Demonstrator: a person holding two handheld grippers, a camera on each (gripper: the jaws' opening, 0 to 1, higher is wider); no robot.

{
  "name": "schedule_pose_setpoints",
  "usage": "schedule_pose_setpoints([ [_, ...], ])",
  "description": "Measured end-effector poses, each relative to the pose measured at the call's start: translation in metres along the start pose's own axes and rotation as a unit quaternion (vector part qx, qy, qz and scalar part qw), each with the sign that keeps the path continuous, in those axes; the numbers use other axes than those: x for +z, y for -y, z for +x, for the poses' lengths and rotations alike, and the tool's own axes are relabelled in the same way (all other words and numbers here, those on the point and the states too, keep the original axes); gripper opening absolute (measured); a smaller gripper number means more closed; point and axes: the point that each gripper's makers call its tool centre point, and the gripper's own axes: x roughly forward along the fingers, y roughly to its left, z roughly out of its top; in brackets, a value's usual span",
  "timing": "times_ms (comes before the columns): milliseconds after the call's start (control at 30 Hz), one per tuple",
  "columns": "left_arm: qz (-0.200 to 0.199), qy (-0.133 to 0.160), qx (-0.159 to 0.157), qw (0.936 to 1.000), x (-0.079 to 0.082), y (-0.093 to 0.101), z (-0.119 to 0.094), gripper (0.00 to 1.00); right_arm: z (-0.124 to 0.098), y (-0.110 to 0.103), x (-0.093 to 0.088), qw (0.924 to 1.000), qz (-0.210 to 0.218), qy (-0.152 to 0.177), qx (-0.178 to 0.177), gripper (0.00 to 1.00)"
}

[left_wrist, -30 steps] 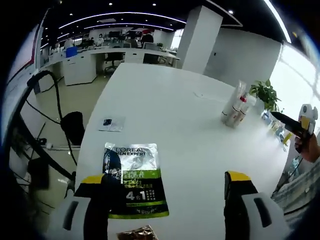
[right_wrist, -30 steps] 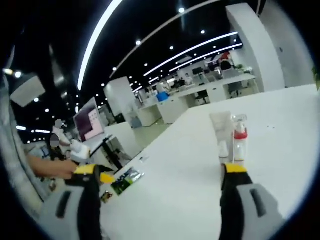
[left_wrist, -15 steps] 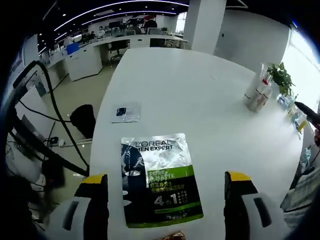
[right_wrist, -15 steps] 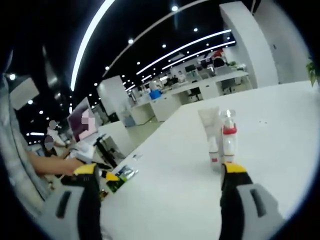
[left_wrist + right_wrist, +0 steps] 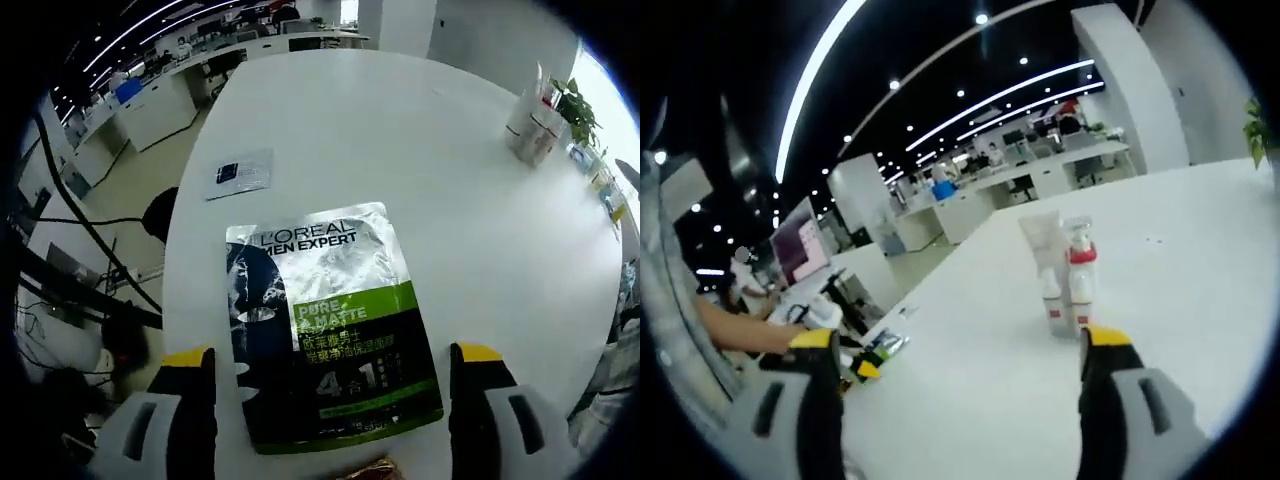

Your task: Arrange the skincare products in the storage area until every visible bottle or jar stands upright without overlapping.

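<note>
your left gripper (image 5: 333, 385) hangs low over the white table (image 5: 470, 200) with its yellow-tipped jaws spread wide and nothing between the pads. beneath that gap, flat on the tabletop, lies a l'oréal men expert sachet (image 5: 325, 325), silver at the top, green band across the middle, black at the bottom; the jaws flank its lower end and you cannot tell whether either one touches it. just below the sachet, at the bottom edge of the left gripper view, a scrap of brown crinkled wrapper (image 5: 368, 468) peeks in. farther up the table, near its left edge, sits a small clear packet with a dark label (image 5: 240, 174). well apart, at the far right of the table, a cluster of upright skincare bottles (image 5: 532, 122) stands close together, with a potted plant (image 5: 578, 110) just behind.

your right gripper (image 5: 958, 355) is likewise wide open and holds nothing. in the right gripper view, just beyond its right jaw, stand a red-collared spray bottle (image 5: 1079, 286), a smaller white bottle (image 5: 1051, 296) beside it and a white tube (image 5: 1041, 235) behind, all upright and bunched together. off to the left, your hand (image 5: 760, 335) carries the left gripper over the sachet. beyond the table are rows of office desks (image 5: 1035, 180).
</note>
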Motion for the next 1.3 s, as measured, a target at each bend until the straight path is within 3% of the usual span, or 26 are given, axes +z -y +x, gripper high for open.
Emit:
schedule_pose_setpoints([
  [33,-0.019,-0.007,0.002,0.9998,-0.002,0.001,-0.004,1.0,-0.001,0.0,-0.001,1.0,-0.001,-0.001,0.0,0.97],
  [133,-0.022,0.0,0.002,0.9997,0.001,-0.001,-0.004,1.0,-0.003,-0.001,-0.003,1.0,-0.004,0.0,0.0,0.95],
  [367,-0.027,0.038,0.005,0.9989,0.001,0.002,-0.009,0.97,-0.007,-0.002,-0.013,1.0,-0.004,-0.008,-0.001,0.94],
  [467,-0.025,0.046,0.005,0.9986,0.003,0.004,-0.015,0.8,-0.009,-0.004,-0.02,0.9998,-0.007,-0.017,-0.001,0.92],
  [667,-0.025,0.045,0.004,0.9986,0.002,0.006,-0.017,0.75,-0.013,-0.007,-0.022,0.9997,-0.02,-0.015,0.002,0.85],
  [733,-0.019,0.06,-0.003,0.998,0.006,0.009,-0.021,0.61,-0.013,-0.008,-0.024,0.9997,-0.019,-0.017,0.003,0.85],
  [867,-0.021,0.064,0.001,0.9977,0.002,0.009,-0.017,0.57,-0.015,-0.009,-0.028,0.9995,-0.02,-0.023,0.001,0.85],
  [900,-0.02,0.065,0.001,0.9977,0.002,0.008,-0.016,0.47,-0.015,-0.009,-0.028,0.9996,-0.019,-0.022,0.001,0.85],
  [933,-0.013,0.068,-0.006,0.9976,0.003,0.011,-0.018,0.25,-0.016,-0.009,-0.029,0.9996,-0.017,-0.021,0.002,0.85],
  [967,-0.01,0.063,-0.021,0.9978,0.0,0.014,-0.017,0.18,-0.016,-0.01,-0.029,0.9997,-0.016,-0.02,0.002,0.85],
  [1000,-0.015,0.085,-0.014,0.9961,0.005,0.014,-0.015,0.17,-0.016,-0.01,-0.03,0.9997,-0.016,-0.021,0.002,0.85],
  [1133,-0.026,0.082,-0.023,0.996,0.003,0.017,-0.013,0.13,-0.016,-0.011,-0.031,0.9996,-0.016,-0.021,0.002,0.84],
  [1233,-0.06,0.075,-0.044,0.9944,0.002,0.02,-0.013,0.09,-0.016,-0.011,-0.03,0.9996,-0.018,-0.021,0.003,0.84],
  [1300,-0.079,0.087,-0.051,0.9918,0.004,0.024,-0.014,0.08,-0.015,-0.012,-0.027,0.9997,-0.015,-0.018,0.005,0.84],
])
